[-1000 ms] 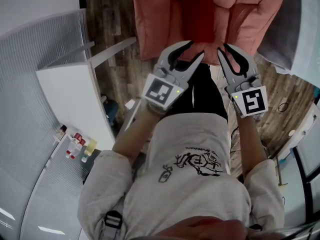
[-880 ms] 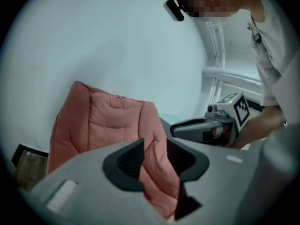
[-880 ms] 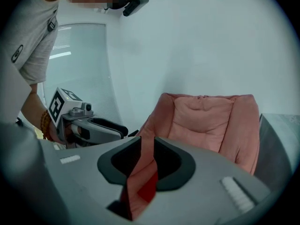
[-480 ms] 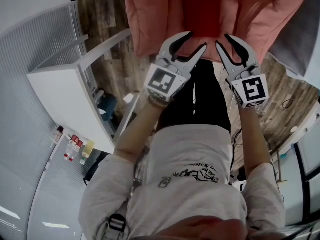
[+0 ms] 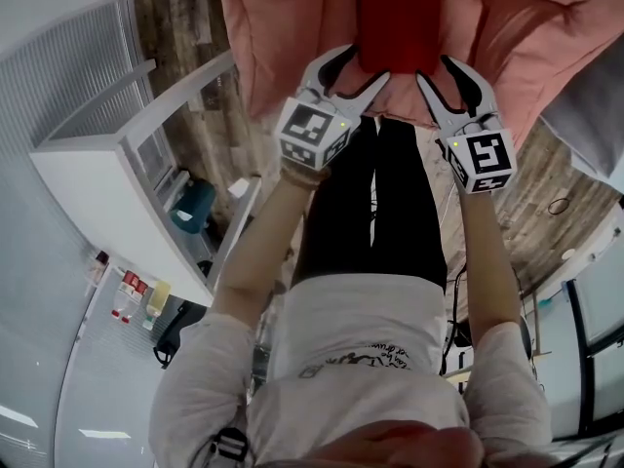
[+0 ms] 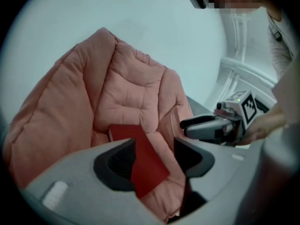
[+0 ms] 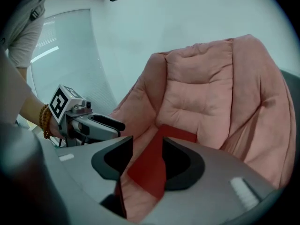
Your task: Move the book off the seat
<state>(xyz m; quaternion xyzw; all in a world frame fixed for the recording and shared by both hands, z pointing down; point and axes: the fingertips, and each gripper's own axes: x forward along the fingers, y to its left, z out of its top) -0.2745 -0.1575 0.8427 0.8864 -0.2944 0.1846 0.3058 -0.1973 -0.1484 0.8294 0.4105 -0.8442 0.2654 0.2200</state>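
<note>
Red book [image 5: 400, 18] lies flat on the pink padded seat [image 5: 283, 57], toward its front. Left hand-held gripper [image 5: 366, 63] is at the book's near left corner and right hand-held gripper [image 5: 436, 69] at its near right corner. Both tilt down at the seat and sit close side by side.

Both sets of jaws have just been opening and stand spread. In the left gripper view the book [image 6: 143, 165] shows in the gap between the jaws, no pad pressing it. It's the same in the right gripper view, book [image 7: 150, 170] in the gap, not pinched.

White shelf [image 5: 97, 174] stands left of the seat on a wood floor [image 5: 185, 27].
</note>
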